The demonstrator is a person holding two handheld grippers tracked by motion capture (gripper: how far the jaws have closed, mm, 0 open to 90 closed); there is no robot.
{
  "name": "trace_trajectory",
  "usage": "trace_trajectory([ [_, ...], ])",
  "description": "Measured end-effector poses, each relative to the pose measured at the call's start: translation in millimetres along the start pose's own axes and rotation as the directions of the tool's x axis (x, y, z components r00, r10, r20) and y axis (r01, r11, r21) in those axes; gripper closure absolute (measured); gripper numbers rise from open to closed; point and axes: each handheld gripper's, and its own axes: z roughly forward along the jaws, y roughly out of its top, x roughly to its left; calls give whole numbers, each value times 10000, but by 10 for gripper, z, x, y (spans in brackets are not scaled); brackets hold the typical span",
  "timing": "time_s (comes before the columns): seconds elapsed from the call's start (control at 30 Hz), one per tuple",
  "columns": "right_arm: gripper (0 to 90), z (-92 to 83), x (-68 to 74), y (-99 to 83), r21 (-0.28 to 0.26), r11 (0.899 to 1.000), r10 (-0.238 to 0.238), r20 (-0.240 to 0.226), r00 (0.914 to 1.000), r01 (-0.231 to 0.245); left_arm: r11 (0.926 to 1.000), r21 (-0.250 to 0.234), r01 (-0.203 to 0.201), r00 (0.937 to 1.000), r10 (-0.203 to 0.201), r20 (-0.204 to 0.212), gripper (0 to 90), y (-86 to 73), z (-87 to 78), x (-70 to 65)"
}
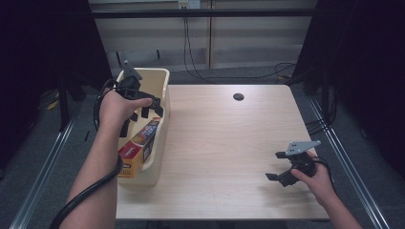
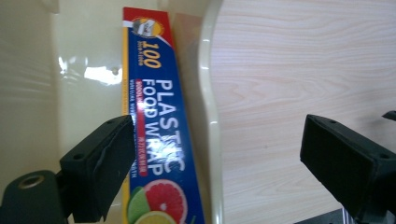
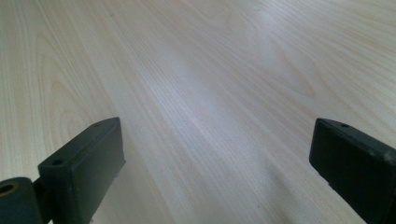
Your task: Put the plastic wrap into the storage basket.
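High view: one table (image 1: 229, 152), one cream bin (image 1: 161, 95), one food wrap box (image 1: 138, 148), two grippers.
We logged the box lying inside the bin at the table's left edge; our left gripper (image 1: 145, 107) hung above it, jaws spread wide, holding nothing; our right gripper (image 1: 277, 175), low over bare wood, was equally wide and empty.

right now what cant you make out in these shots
- Plastic wrap box: its lower end is cut off by the bottom edge of the left gripper view; in the high view the left gripper and hand cover its far end.
- Bin floor: mostly hidden by the hand and forearm in the high view.
- Small print on the box: too blurred to read.
- Dark round spot on the table: too small to identify.
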Motion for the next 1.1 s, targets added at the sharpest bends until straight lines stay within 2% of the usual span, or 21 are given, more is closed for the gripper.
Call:
trace_trajectory([
  [0.07,33,-2,2,-1,24,10000,-7,40,10000,7,9999,-10,-120,9999,120,66,104,1,3,-21],
  [0.2,33,-19,4,-3,0,10000,26,31,10000,-26,9987,-105,-505,9974,509,506,105,-1,41,-150],
  [0.27,33,-24,4,-2,-30,10000,22,52,10000,-22,9971,-98,-755,9955,759,559,104,-6,61,-199],
  [0.33,33,-24,4,-3,-27,10000,17,53,10000,-17,9965,-66,-833,9949,836,558,104,-9,72,-228],
  [0.37,33,-22,7,-4,-14,10000,-10,104,9999,10,9943,-88,-1061,9926,1065,583,103,-13,83,-275],
  [0.43,33,-18,8,-5,-26,10000,-33,112,9999,33,9933,-115,-1149,9913,1154,638,101,-12,86,-305],
  [0.47,34,-17,7,-4,-28,10000,-24,88,10000,24,9916,-175,-1280,9886,1290,783,96,-15,96,-341],
  [0.57,33,-17,4,-3,-19,10000,-7,73,10000,7,9882,-259,-1508,9848,1524,834,87,-22,127,-405],
  [0.73,34,-18,7,-4,-27,10000,1,65,10000,-1,9815,-302,-1891,9747,1914,1158,54,-42,201,-482],
  [0.8,33,-21,8,-3,-37,10000,25,70,10000,-25,9823,-310,-1848,9743,1873,1252,54,-47,218,-502],
  [0.93,33,-14,5,-4,-21,10000,-8,67,10000,8,9749,-362,-2197,9647,2226,1409,53,-72,286,-582],
  [0.97,34,-12,6,-4,-26,10000,-27,78,10000,27,9707,-314,-2381,9597,2401,1460,53,-75,299,-597],
  [1.0,34,-12,6,-4,-26,10000,-27,78,10000,27,9707,-314,-2381,9597,2401,1460,51,-75,299,-597],
  [1.1,33,-12,7,-4,-4,10000,-20,67,10000,20,9651,-285,-2605,9536,2618,1488,54,-93,354,-662],
])
